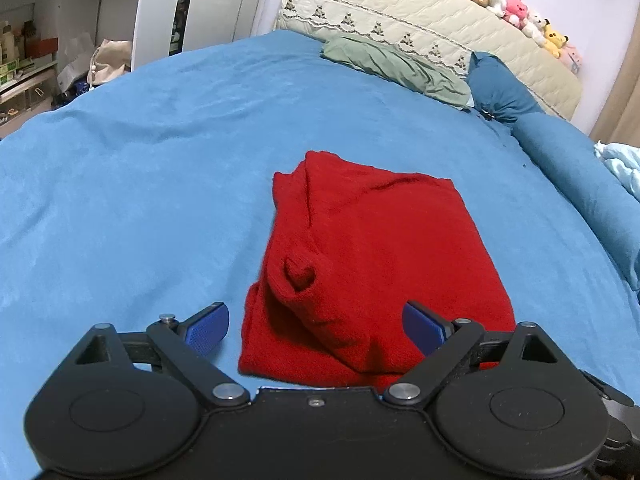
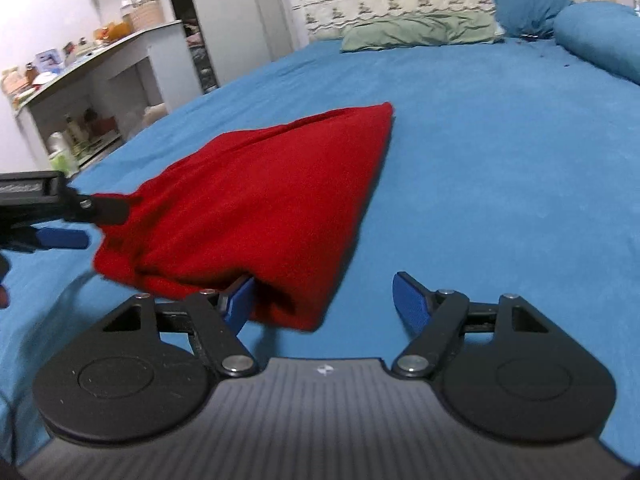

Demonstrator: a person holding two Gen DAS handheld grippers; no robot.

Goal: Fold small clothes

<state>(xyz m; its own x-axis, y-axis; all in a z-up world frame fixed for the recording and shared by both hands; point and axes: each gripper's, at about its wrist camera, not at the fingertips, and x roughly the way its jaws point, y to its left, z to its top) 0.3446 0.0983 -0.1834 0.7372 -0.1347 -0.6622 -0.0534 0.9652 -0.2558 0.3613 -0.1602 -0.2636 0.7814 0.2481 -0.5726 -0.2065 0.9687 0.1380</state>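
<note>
A small red knitted garment lies folded in a compact bundle on the blue bedspread. My left gripper is open, its blue pads on either side of the bundle's near left corner, just above it. The garment also shows in the right wrist view. My right gripper is open at the bundle's near right corner, and the cloth drapes over its left pad. The left gripper shows at the left edge of the right wrist view, touching the cloth's edge.
A green pillow and blue pillows lie by the cream quilted headboard. Plush toys sit on top of it. White shelves with bottles stand left of the bed.
</note>
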